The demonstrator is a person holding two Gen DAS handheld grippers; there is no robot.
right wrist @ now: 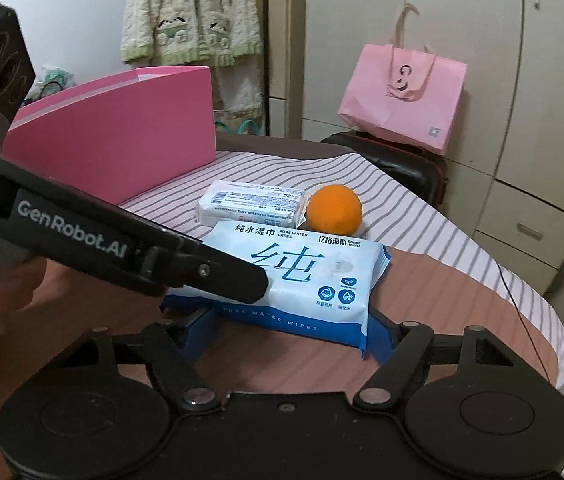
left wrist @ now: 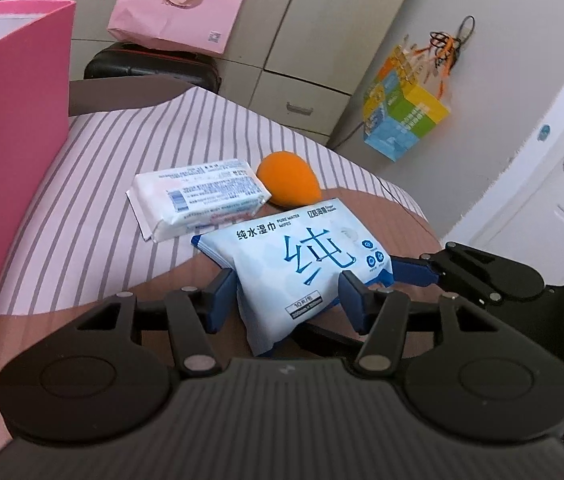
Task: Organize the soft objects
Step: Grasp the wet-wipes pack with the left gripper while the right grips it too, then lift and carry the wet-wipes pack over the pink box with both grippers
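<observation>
Nearest me, the left hand-held gripper (left wrist: 288,300) was clamped on the blue wipes pack (left wrist: 302,276), while the right hand-held gripper (right wrist: 294,334) straddled it, jaws apart. Beyond lay the white tissue pack (left wrist: 198,200) and orange sponge (left wrist: 288,178) on the bench (left wrist: 82,168). Nothing, I judged, had reached the pink box (right wrist: 122,136).

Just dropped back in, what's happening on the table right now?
A person is working a pair of tongs in each hand on the blue wipes pack, which lies on the table. The left tongs are clamped across the pack's near end. The right tongs straddle the same pack from its other side, apparently without pressing on it. The white tissue pack and orange sponge sit untouched behind it on the striped cloth. The pink box stands at the back left.
</observation>
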